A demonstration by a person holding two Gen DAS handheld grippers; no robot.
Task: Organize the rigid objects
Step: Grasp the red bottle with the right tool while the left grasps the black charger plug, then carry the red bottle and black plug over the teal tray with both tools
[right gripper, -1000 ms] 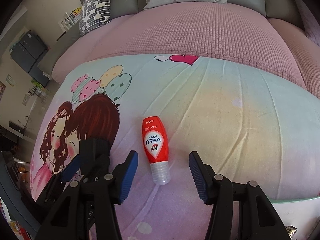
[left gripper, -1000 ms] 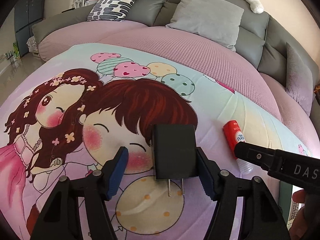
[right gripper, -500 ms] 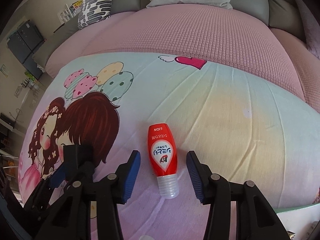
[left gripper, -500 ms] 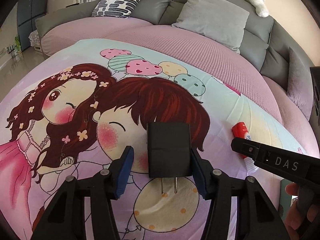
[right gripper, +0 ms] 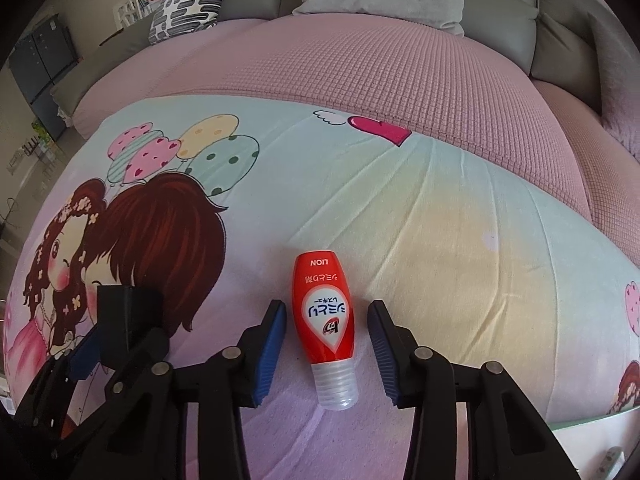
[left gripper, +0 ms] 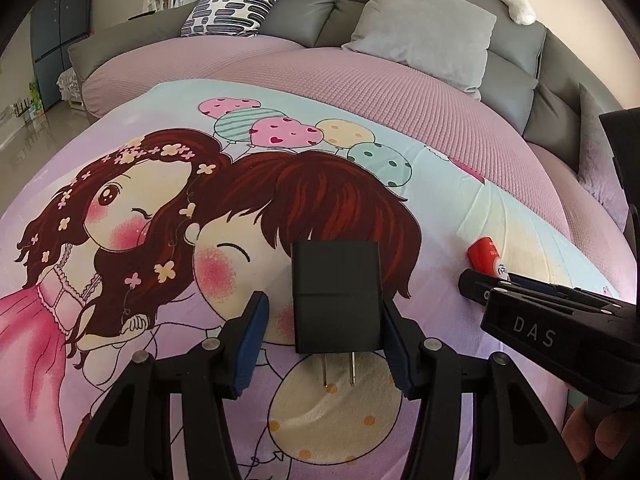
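Black charger lies on the cartoon blanket inside my left gripper, closing, right pad touching, left apart. My right gripper has been narrowing around the red bottle, gaps both sides.

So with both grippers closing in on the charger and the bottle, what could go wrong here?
The black plug-in charger sits off-centre, against the left gripper's right finger, so it may twist. The right gripper's fingers have just been closing around the red plastic bottle, not yet touching; the rounded bottle could roll on the soft cartoon blanket.
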